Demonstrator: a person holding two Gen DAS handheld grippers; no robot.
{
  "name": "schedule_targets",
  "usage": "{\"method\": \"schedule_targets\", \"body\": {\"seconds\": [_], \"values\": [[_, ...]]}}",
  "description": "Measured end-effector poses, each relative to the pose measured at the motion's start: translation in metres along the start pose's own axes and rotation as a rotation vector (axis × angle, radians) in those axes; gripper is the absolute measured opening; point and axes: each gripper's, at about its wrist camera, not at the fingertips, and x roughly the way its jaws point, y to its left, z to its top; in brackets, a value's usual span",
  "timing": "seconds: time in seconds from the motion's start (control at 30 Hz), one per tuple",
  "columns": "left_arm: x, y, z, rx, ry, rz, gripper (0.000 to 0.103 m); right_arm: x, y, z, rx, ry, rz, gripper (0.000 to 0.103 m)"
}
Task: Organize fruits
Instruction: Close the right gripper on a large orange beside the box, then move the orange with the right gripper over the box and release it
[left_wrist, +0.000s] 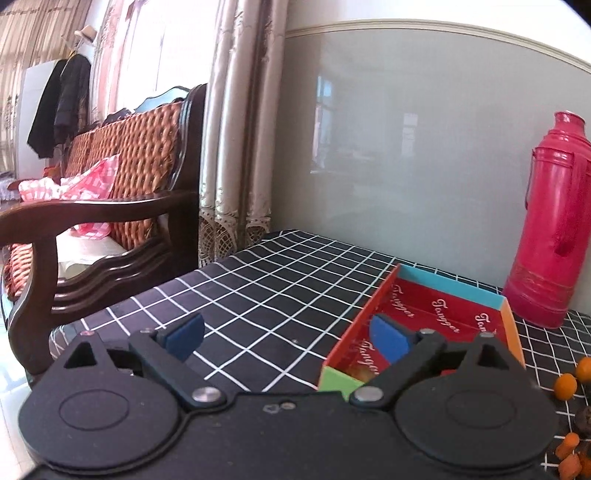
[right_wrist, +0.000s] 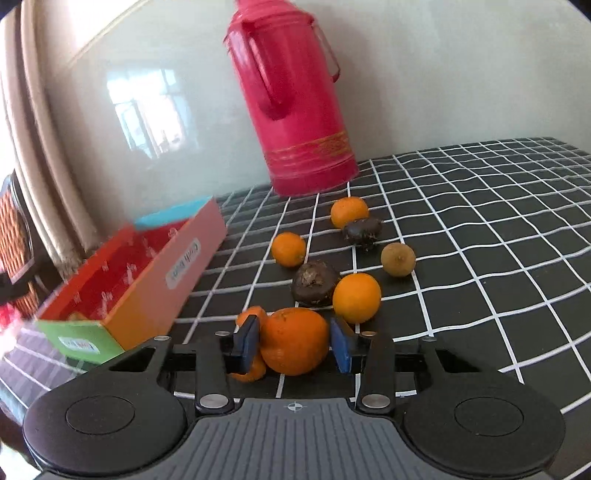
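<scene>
The right gripper (right_wrist: 293, 345) is pinching a large orange (right_wrist: 294, 340) between its blue pads, with a smaller orange piece (right_wrist: 251, 371) lying just beside its left pad. More oranges (right_wrist: 357, 297) and dark brown fruits (right_wrist: 314, 283) are sitting behind it on the checked tablecloth (right_wrist: 480, 229), in front of the red flask (right_wrist: 295, 96). The open box (right_wrist: 162, 273) is lying toward the left edge. The left gripper (left_wrist: 288, 338) is hovering with fingers spread wide, holding nothing, beside that box (left_wrist: 436, 317).

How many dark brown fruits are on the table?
2. One brown fruit lies mid-pile beside an orange; the other brown one lies farther back, touching the orange near the red flask. More may be hidden.
</scene>
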Motion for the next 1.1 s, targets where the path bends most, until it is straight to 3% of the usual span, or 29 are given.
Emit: {"method": "schedule_targets", "body": {"seconds": [0.17,0.37,0.53,0.77,0.87,0.9,0.93,1.07,1.1], "values": [[0.004,0.016,0.002,-0.052,0.027,0.025,0.091,-0.015,0.035,0.012,-0.107,-0.095,0.127,0.041],[0.005,0.03,0.002,-0.073,0.038,0.053,0.091,0.008,0.093,0.021,-0.24,-0.089,0.275,0.042],[0.008,0.041,0.002,-0.095,0.045,0.078,0.091,0.036,0.13,0.01,-0.344,-0.022,0.311,0.042],[0.01,0.05,0.003,-0.112,0.052,0.089,0.091,0.051,0.139,-0.002,-0.388,0.011,0.301,0.042],[0.011,0.049,0.003,-0.113,0.058,0.088,0.091,0.049,0.137,-0.001,-0.367,-0.007,0.311,0.058],[0.011,0.049,0.003,-0.114,0.059,0.085,0.091,0.046,0.135,0.0,-0.357,-0.026,0.309,0.075],[0.011,0.048,0.003,-0.113,0.059,0.085,0.091,0.043,0.133,0.001,-0.347,-0.048,0.307,0.084],[0.009,0.04,0.002,-0.09,0.051,0.078,0.091,0.02,0.121,0.013,-0.331,-0.145,0.28,0.087],[0.008,0.037,0.002,-0.08,0.046,0.073,0.091,0.013,0.116,0.015,-0.326,-0.174,0.253,0.097]]}}
